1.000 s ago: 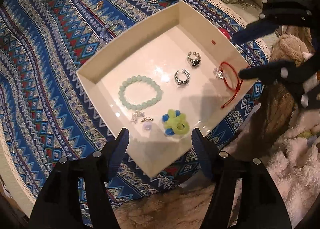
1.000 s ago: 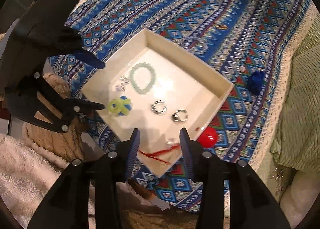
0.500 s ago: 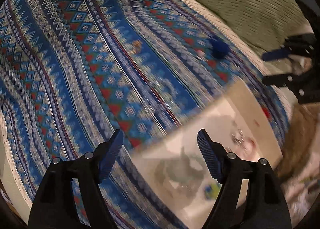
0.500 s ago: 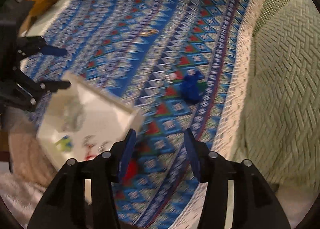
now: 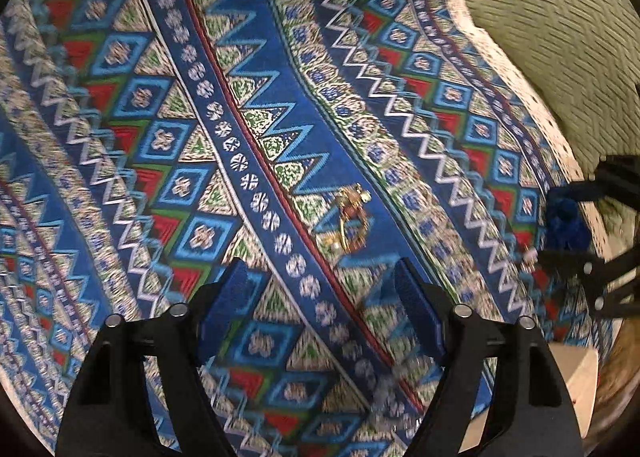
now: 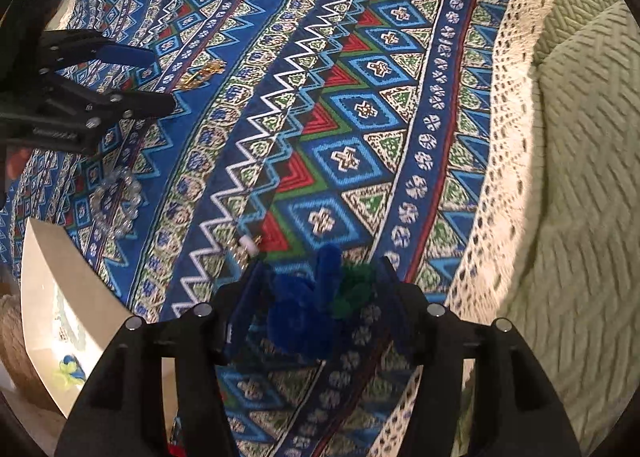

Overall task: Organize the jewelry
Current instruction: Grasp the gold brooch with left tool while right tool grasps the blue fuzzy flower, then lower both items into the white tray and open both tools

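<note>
A gold hair clip [image 5: 351,220] lies on the patterned blue cloth, just ahead of my open left gripper [image 5: 320,297]; it also shows in the right wrist view [image 6: 203,72]. A blue and green fuzzy flower piece [image 6: 316,305] lies between the open fingers of my right gripper [image 6: 318,299]; it also shows in the left wrist view [image 5: 566,223]. A clear bead bracelet [image 6: 114,203] and a small white earring [image 6: 249,244] lie on the cloth. The white tray [image 6: 44,257] at the left holds a pale green bracelet and a yellow-green flower piece [image 6: 70,371].
A green knitted cushion [image 6: 576,177] lies past the cloth's cream lace edge [image 6: 492,193] on the right. The tray's corner [image 5: 572,385] shows at the lower right of the left wrist view. The left gripper [image 6: 156,81] shows at the upper left of the right wrist view.
Both grippers left the tray and moved out over the cloth. The left one came down to the gold clip, the right one down around the blue and green piece.
</note>
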Demonstrator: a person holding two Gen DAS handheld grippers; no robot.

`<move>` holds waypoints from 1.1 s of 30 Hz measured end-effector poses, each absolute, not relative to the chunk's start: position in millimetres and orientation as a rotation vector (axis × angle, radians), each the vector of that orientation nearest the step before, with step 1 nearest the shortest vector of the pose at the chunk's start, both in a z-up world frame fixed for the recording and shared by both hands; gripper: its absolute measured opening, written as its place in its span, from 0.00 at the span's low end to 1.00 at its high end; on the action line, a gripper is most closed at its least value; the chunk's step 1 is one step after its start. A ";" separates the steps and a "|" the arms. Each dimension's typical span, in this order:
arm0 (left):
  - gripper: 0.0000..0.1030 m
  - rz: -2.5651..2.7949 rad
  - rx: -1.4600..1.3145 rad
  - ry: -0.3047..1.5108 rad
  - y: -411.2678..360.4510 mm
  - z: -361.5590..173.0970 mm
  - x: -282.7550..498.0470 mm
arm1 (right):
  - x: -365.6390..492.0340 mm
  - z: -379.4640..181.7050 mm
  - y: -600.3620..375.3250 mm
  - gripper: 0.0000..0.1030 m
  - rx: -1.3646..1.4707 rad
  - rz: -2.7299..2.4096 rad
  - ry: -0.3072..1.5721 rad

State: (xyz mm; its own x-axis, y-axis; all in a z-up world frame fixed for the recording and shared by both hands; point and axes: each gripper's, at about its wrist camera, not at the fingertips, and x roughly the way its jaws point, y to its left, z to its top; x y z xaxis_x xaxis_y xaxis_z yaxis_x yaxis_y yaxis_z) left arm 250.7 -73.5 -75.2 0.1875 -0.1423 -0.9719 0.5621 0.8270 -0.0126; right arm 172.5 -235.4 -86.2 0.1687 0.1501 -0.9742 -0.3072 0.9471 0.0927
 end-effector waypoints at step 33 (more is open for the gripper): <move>0.11 -0.649 0.426 1.161 -66.6 35.0 82.2 | 68.0 39.2 -209.6 0.19 -0.181 0.411 1.204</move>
State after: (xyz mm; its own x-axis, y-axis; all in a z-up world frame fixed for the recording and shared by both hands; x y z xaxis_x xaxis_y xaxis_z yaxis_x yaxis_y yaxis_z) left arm 82.2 -66.6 35.0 0.2499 -0.2480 -0.9360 0.6675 0.7443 -0.0190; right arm 68.0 -209.6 39.2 0.2961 0.2120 -0.9314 -0.4013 0.9124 0.0801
